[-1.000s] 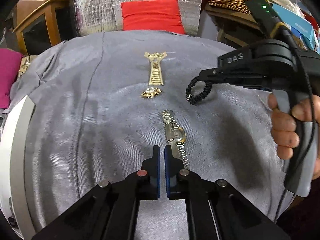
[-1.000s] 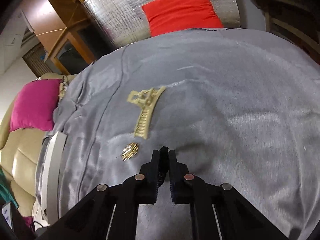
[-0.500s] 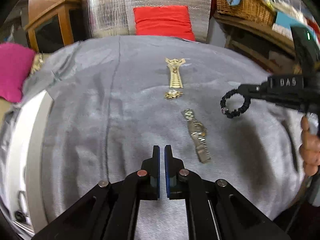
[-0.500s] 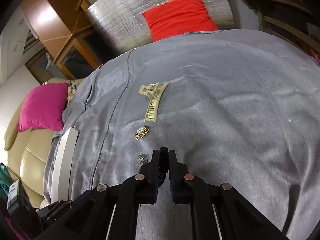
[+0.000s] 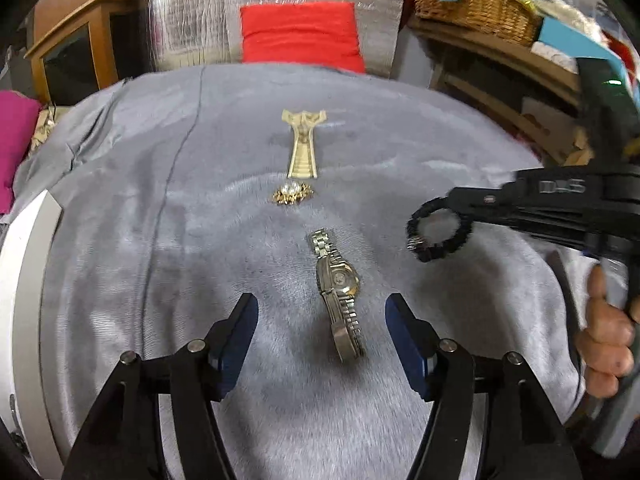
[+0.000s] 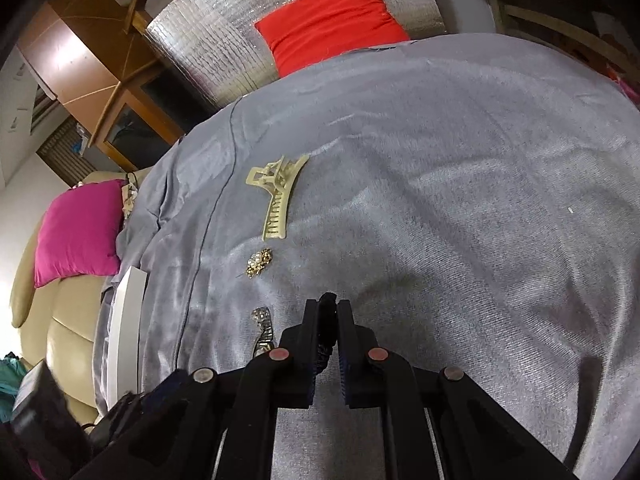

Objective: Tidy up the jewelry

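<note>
The left gripper [image 5: 322, 320] has changed state: its blue-padded jaws, pressed together half a second ago, now stand wide apart. They straddle the near end of the silver-and-gold metal-link wristwatch [image 5: 336, 292], which lies flat on the grey velvet cloth [image 5: 120, 240] with its band running away from the camera. No pad touches the watch. This suggests the watch is the next item to be picked up and that a closing grasp is being prepared.

The right gripper [image 6: 329, 312] is clamped on the black beaded bracelet [image 5: 438, 229], which hangs clear of the cloth to the right of the watch. In the left wrist view the bracelet has moved nearer and lower than it was half a second ago. The bracelet is therefore in transit; its destination is not shown.

Beyond the watch, in line with it, lies the small gold-and-pearl brooch [image 5: 292, 193]. Just beyond the brooch, nearly touching it, lies the pale gold plastic claw hair clip [image 5: 303, 145].

Open room: bare cloth extends left of the watch up to a white curved rim [image 5: 28, 280] at the cloth's left edge. Right of the watch, the right gripper occupies the space above the cloth. Beyond the hair clip the cloth ends at a red cushion [image 5: 300, 36] against a silver quilted panel [image 5: 192, 16].
</note>
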